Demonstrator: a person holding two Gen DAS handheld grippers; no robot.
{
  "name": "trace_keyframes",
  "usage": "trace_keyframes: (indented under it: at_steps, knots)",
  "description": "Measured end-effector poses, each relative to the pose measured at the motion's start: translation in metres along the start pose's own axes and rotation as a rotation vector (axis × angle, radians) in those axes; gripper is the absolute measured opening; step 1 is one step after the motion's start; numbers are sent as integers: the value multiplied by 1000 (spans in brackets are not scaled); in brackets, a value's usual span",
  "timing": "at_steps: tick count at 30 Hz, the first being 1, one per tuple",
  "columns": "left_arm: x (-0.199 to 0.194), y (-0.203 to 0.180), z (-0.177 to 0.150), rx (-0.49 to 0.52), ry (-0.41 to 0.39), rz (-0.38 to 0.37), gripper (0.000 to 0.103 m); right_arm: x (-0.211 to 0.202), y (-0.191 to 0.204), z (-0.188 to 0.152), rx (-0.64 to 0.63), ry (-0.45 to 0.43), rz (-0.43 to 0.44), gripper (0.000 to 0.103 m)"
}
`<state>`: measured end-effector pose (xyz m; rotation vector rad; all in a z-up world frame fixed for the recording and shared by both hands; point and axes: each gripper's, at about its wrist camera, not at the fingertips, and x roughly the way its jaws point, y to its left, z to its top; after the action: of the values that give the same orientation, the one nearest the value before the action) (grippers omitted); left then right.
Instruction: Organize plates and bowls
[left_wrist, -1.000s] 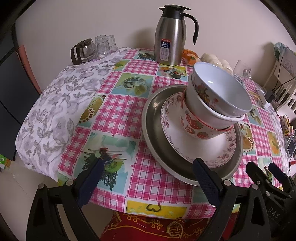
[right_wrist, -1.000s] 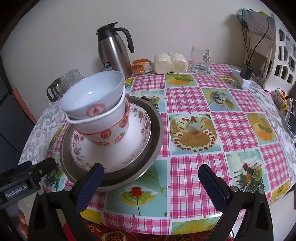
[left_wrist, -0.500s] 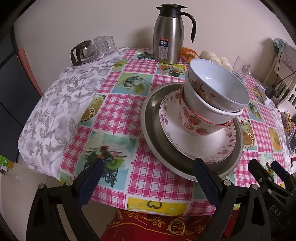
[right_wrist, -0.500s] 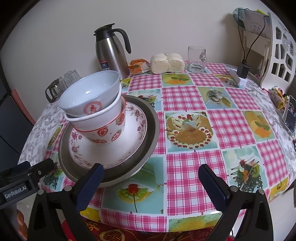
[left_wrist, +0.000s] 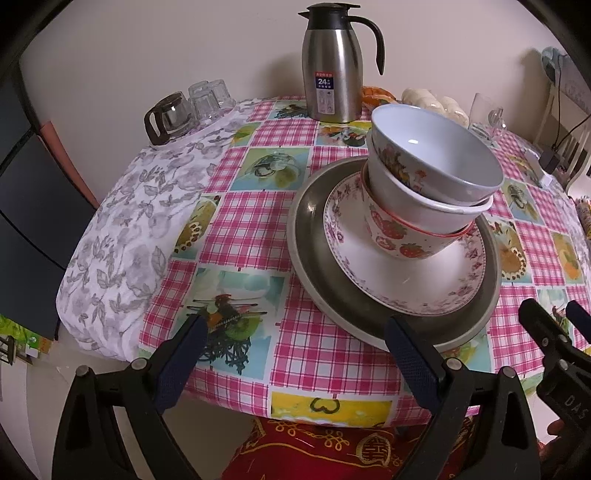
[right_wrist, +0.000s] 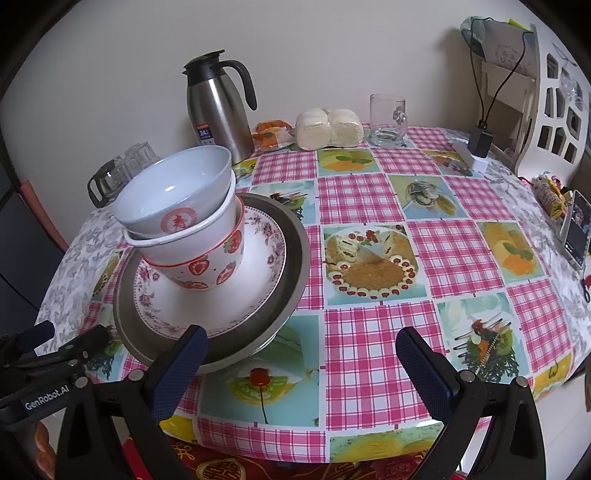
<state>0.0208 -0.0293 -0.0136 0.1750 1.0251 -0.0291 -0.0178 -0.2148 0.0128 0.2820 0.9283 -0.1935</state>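
Stack: three bowls nested, grey-white bowl (left_wrist: 439, 147) on top, plain white bowl (left_wrist: 417, 210) under it, strawberry bowl (left_wrist: 402, 242) lowest; all tilted, leaning to one side.
Base: bowls sit on floral plate (left_wrist: 406, 288), which lies in metal tray (left_wrist: 314, 258) near the bench (right_wrist: 369, 206) front edge.
Left gripper (left_wrist: 295, 343): I read it as spread wide, holding nothing, hovering at the bench edge just short of the tray rim.
Right gripper (right_wrist: 303, 350): likewise spread and empty, in front of the tray and the bare cloth to its right.
Progress: dishes look gathered into one pile by size, so I judge most of the sorting done.
Left to do: possibly straightening the leaning bowls, or moving the pile; I cannot tell which.
Bystanders: steel jug (right_wrist: 218, 107), glass mug (right_wrist: 388, 118), untouched at the back.
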Motion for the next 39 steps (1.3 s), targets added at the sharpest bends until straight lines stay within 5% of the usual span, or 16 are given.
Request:
trace_keyframes:
  at_steps: [39]
  knots:
    - [17, 5, -1, 3, 98, 27, 97, 4, -4, -1, -21, 24, -33, 103]
